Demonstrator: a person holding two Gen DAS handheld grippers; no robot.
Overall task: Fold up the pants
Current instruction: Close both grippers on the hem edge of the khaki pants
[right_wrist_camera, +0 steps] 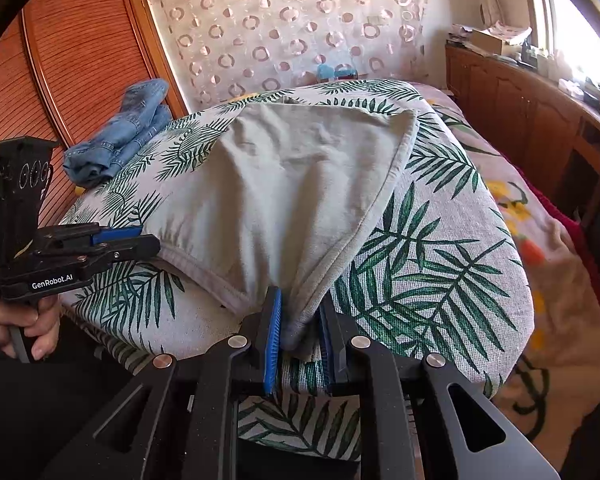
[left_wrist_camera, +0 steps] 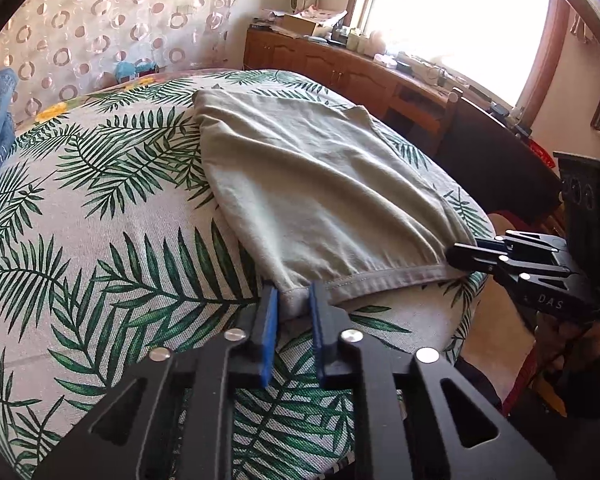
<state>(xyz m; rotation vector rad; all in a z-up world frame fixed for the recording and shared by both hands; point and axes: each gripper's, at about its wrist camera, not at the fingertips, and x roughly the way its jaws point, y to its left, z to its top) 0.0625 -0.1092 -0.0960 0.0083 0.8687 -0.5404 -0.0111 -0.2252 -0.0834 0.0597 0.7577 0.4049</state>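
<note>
The pale grey-green cotton pants (left_wrist_camera: 312,184) lie on the leaf-print cushion (left_wrist_camera: 100,240), long axis running away; left gripper (left_wrist_camera: 294,304) and right gripper (right_wrist_camera: 300,320) each pinch a near-hem corner.

Pants (right_wrist_camera: 284,184) on table (right_wrist_camera: 440,248); jeans (right_wrist_camera: 120,136) behind, far left corner.
</note>
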